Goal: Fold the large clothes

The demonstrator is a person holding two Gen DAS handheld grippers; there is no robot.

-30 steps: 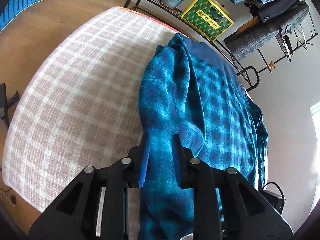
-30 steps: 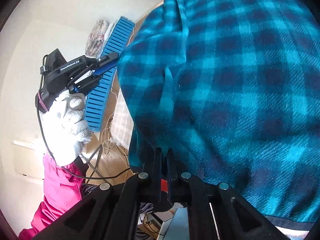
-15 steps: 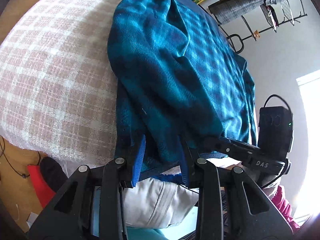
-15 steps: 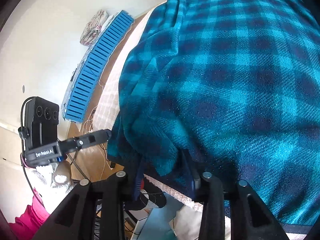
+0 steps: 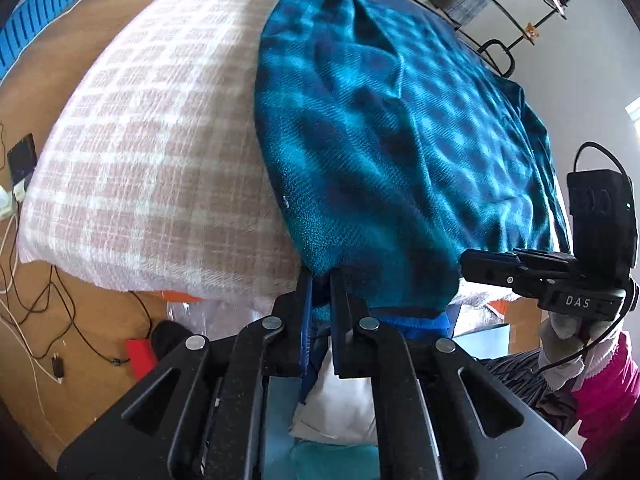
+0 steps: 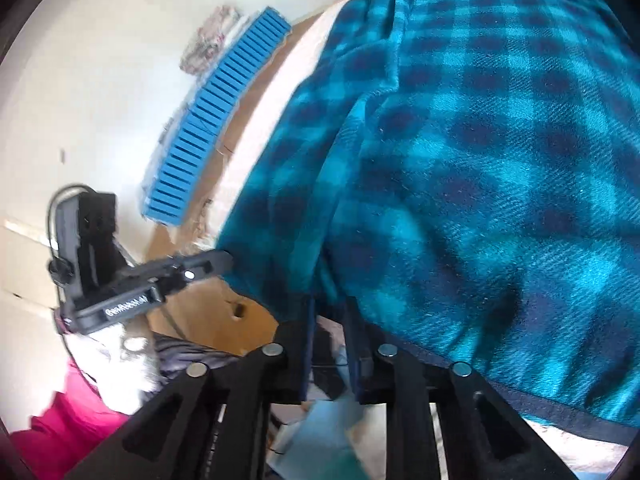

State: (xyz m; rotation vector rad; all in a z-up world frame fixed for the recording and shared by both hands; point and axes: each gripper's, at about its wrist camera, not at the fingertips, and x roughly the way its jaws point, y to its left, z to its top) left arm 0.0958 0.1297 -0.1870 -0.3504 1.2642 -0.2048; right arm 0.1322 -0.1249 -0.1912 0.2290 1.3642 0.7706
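One blue checked shirt (image 5: 400, 140) lies on the bed (image 5: 140, 152), its near edge pinched in the left claw (image 5: 320, 284) and between the closing right claw (image 6: 330, 308), whose grip is hidden.

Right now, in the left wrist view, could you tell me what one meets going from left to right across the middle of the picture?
Wooden floor → checked bed cover → blue plaid garment → right tool, seen side on → pale wall.
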